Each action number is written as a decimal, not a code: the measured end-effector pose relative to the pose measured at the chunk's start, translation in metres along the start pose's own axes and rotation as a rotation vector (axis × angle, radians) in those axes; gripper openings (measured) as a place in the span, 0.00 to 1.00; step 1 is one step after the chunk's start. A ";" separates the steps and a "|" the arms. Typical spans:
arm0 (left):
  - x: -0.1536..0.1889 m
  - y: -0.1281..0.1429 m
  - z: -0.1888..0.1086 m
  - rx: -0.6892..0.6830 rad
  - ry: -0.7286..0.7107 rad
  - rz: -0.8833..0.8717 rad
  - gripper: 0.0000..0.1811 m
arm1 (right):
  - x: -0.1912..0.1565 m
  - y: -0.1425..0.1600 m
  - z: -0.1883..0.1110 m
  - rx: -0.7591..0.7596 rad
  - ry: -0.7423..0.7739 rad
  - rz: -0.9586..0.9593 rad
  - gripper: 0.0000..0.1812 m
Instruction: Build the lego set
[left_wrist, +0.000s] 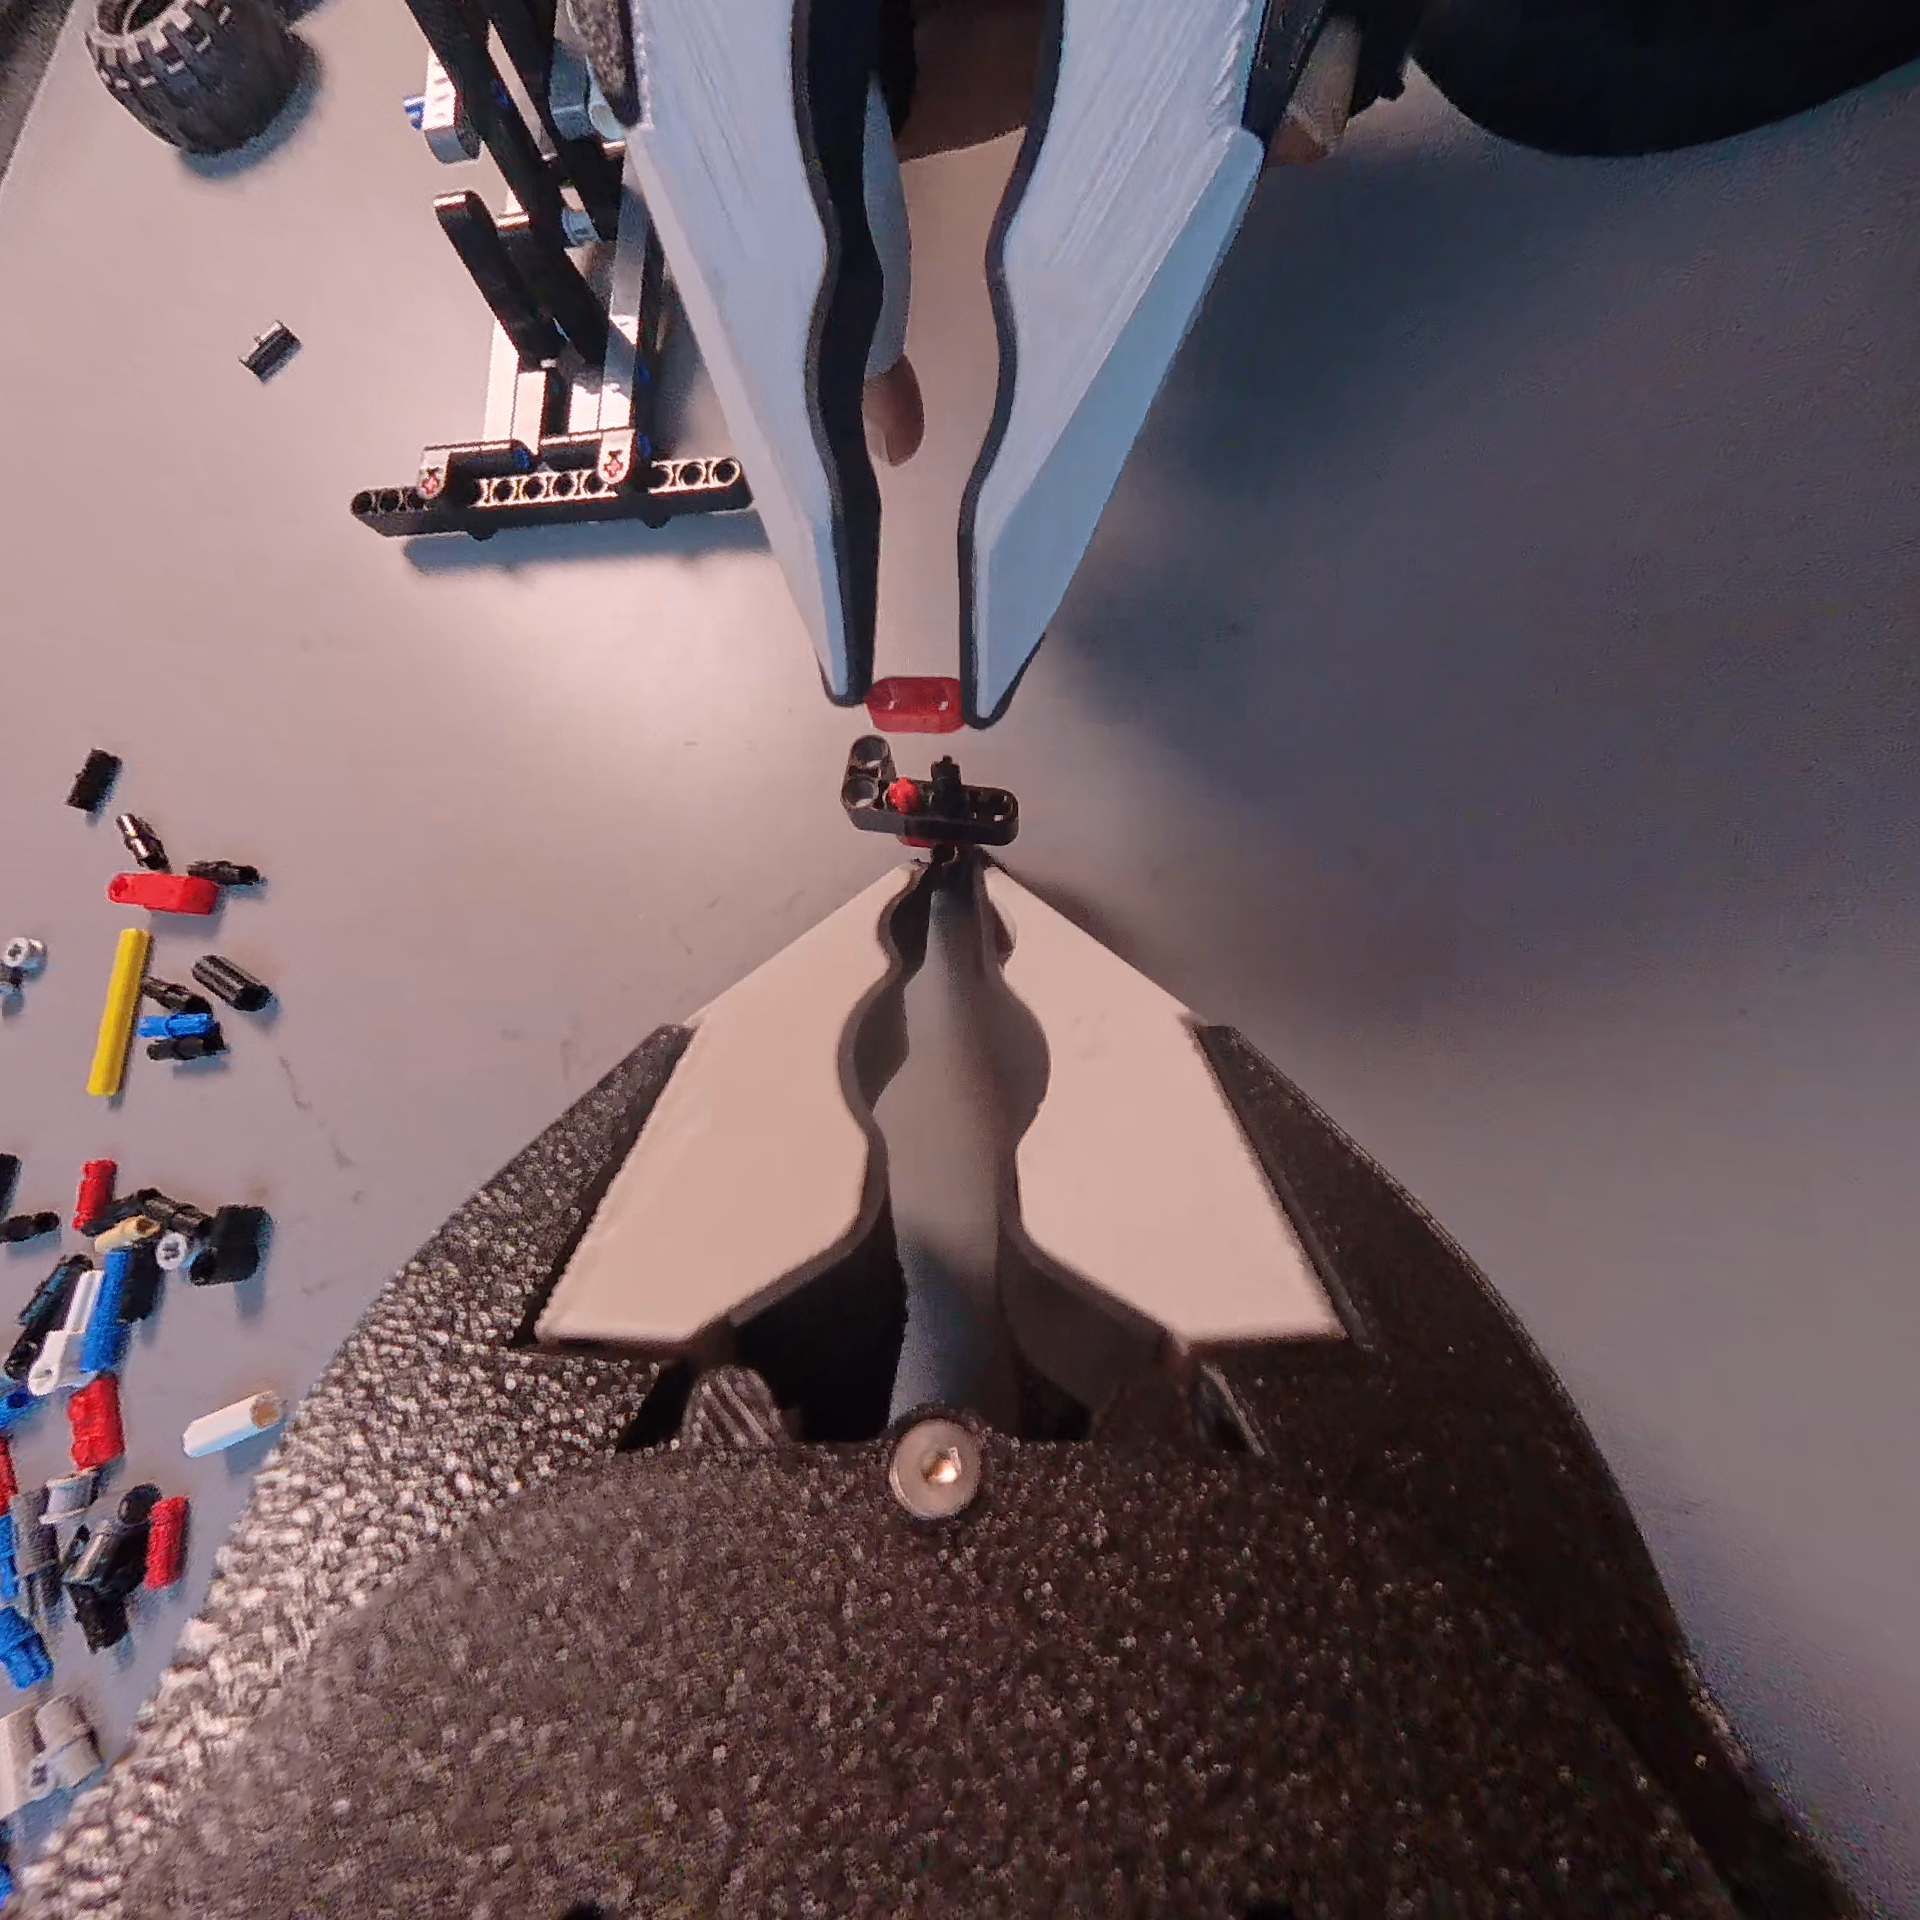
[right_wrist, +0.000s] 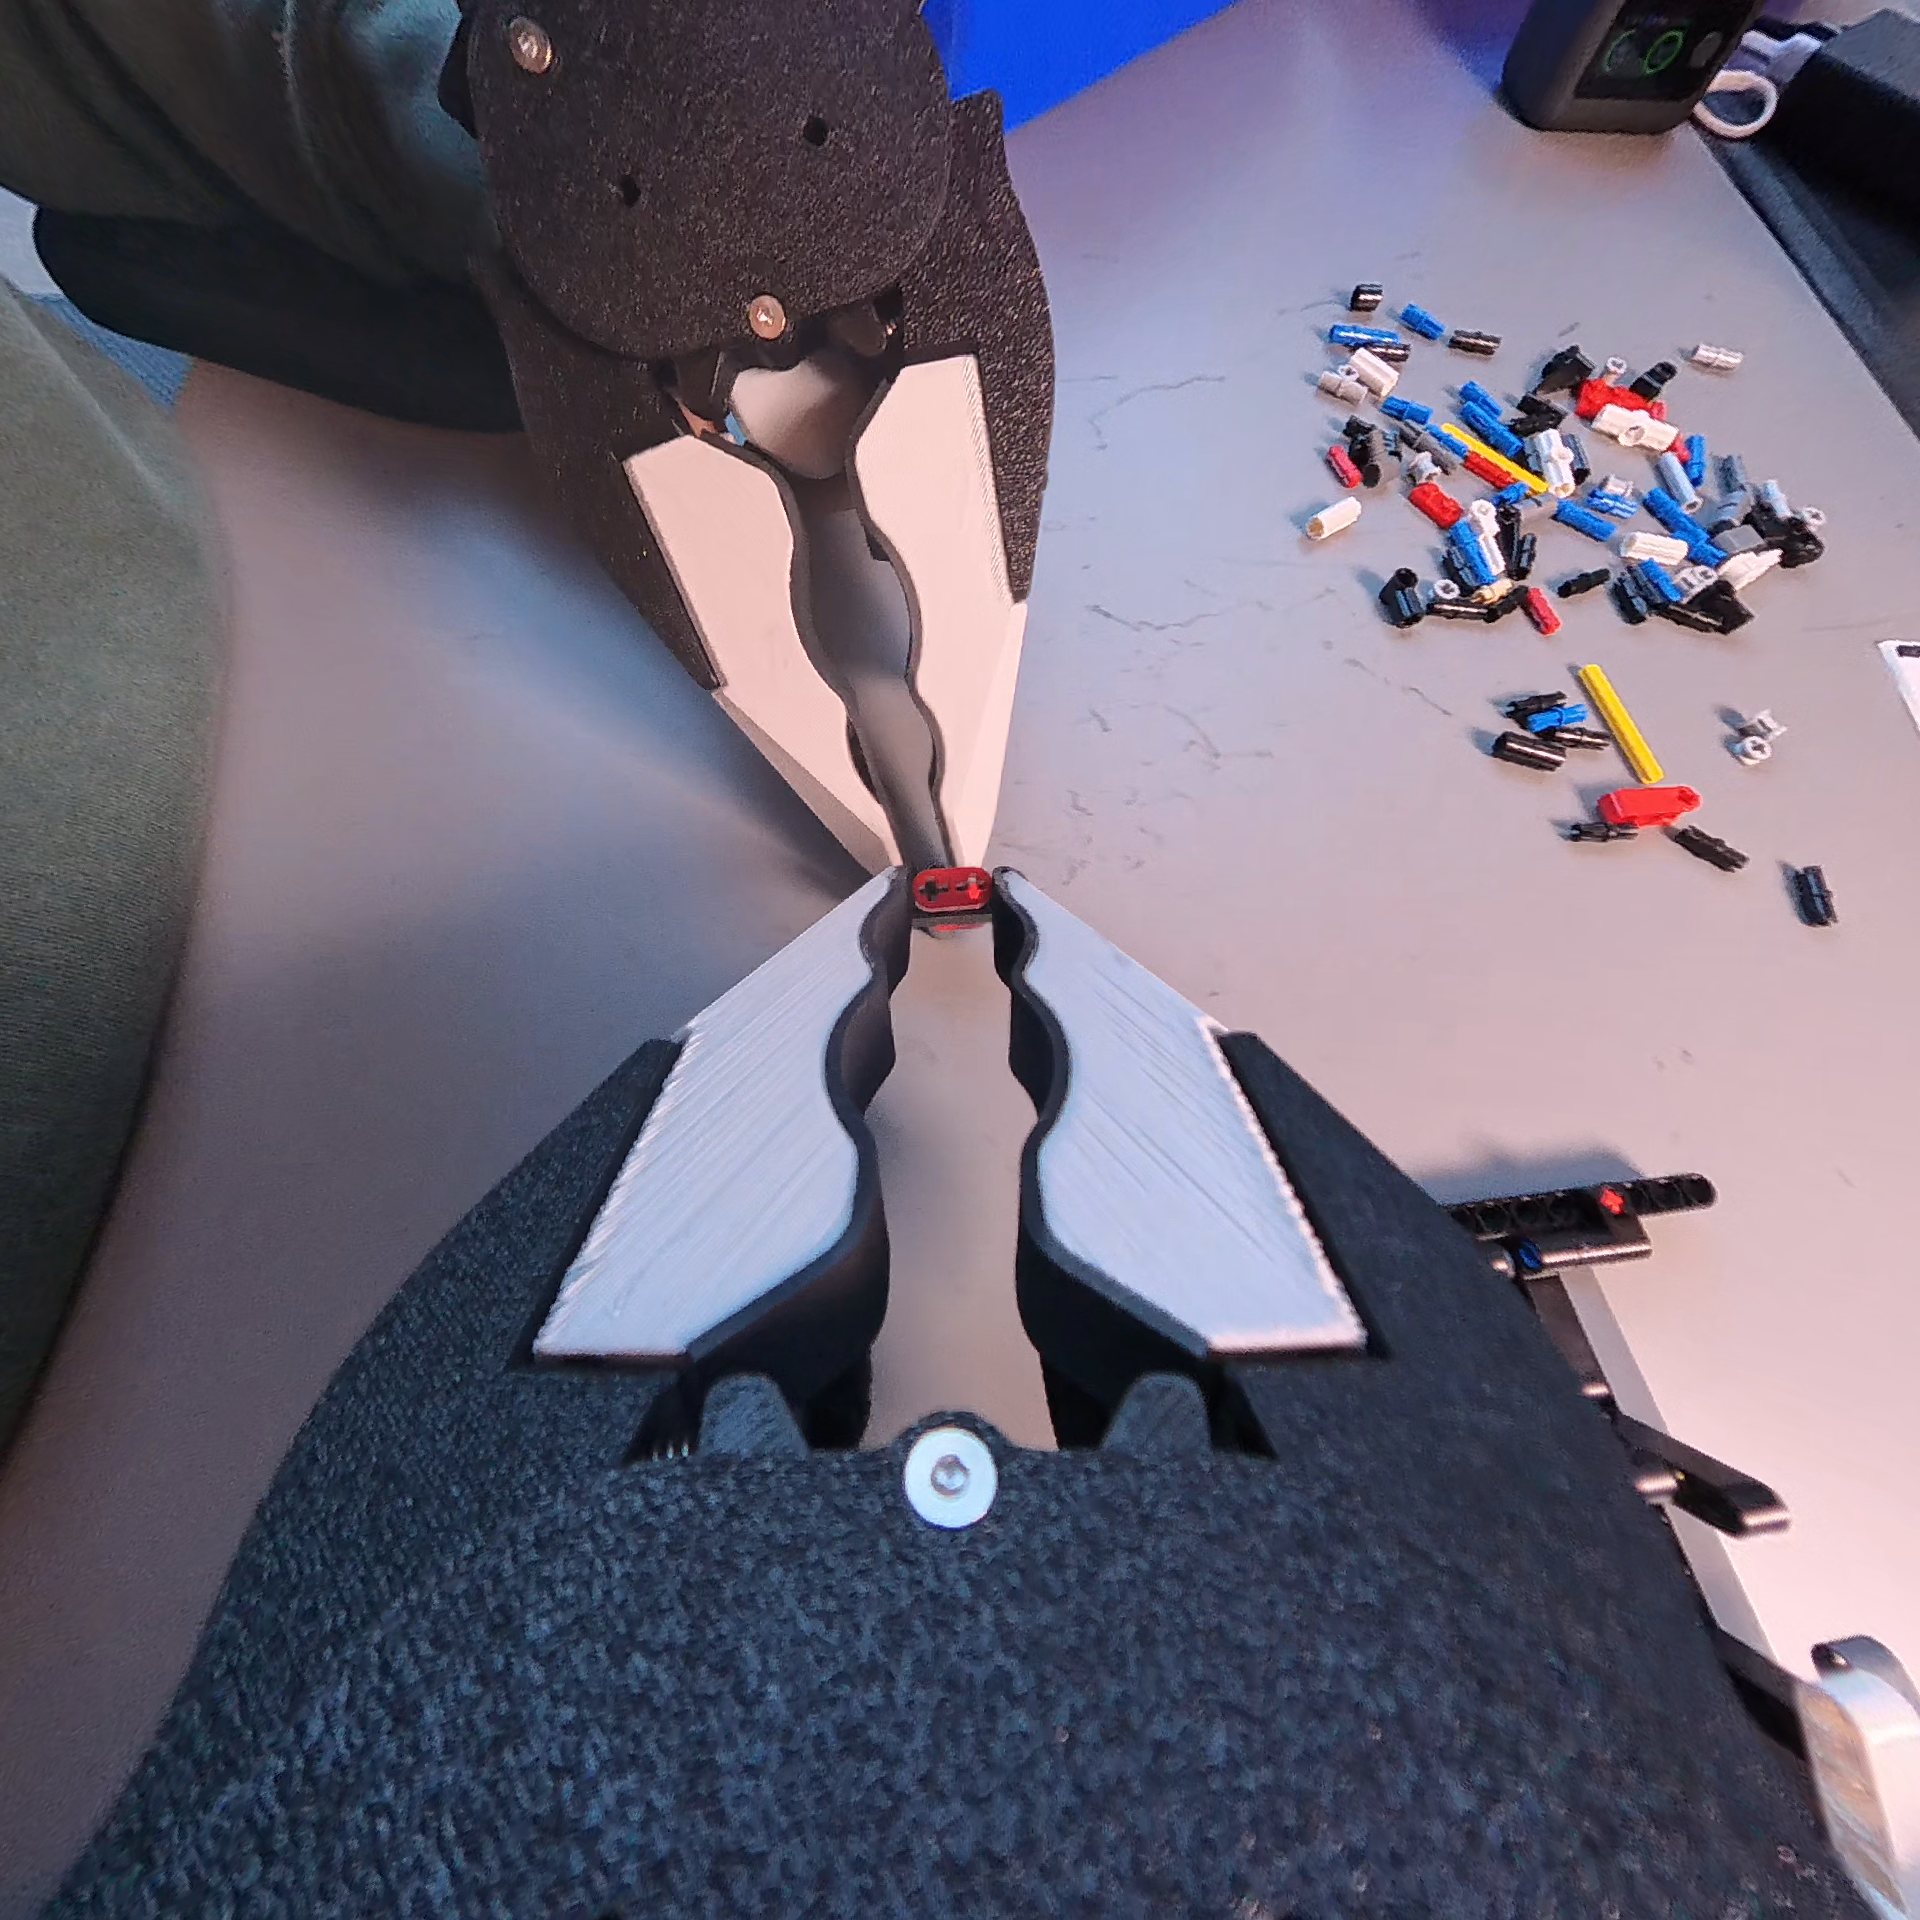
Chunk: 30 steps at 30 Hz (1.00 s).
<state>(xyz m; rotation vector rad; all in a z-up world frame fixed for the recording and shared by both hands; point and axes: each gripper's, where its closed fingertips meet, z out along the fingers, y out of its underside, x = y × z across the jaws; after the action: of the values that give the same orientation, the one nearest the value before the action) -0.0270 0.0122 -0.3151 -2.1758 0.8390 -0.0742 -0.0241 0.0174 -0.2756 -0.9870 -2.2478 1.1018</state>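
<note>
Small red two-hole connector (right_wrist: 948, 891) pinched at the very tips of the right gripper (right_wrist: 948, 883), raised above the grey table (right_wrist: 1299, 935); fingers narrow, closed on its two short ends. Same red connector (left_wrist: 913, 704) seen from the left wrist view, hanging between the white fingertips (left_wrist: 847, 665) that come down from the top. Just beside that red connector, facing it: a small black liftarm piece (left_wrist: 928, 805) with a red pin and a black pin standing on it, clamped at the tips of the left gripper (left_wrist: 940, 857), fingers nearly together around its underside. A thin gap between the red connector and the black liftarm piece in the left wrist view; touching or apart not clear from the right wrist view.

Farther from the red connector, on the table: a partly built black and grey frame (left_wrist: 551, 416) with a long black beam across its end. Beyond that frame, a black tyre (left_wrist: 187, 68). To the other side of the red connector, a loose scatter of small parts (right_wrist: 1558, 488) in blue, black, red and white, with a yellow axle (right_wrist: 1621, 722) and a red beam (right_wrist: 1647, 803) lying nearest.
</note>
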 end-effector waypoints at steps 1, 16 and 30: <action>0.000 0.000 0.000 0.002 -0.001 0.005 0.04 | -0.001 0.001 0.001 -0.005 0.000 -0.010 0.08; 0.001 0.000 0.000 0.019 0.022 -0.017 0.04 | 0.001 0.004 0.009 -0.021 0.027 -0.022 0.08; 0.002 0.000 0.000 0.023 0.048 -0.025 0.03 | 0.000 0.004 0.010 -0.099 0.018 -0.060 0.08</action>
<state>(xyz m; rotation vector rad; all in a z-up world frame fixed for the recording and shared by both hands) -0.0252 0.0108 -0.3156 -2.1708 0.8342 -0.1488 -0.0289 0.0143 -0.2849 -0.9574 -2.3212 0.9599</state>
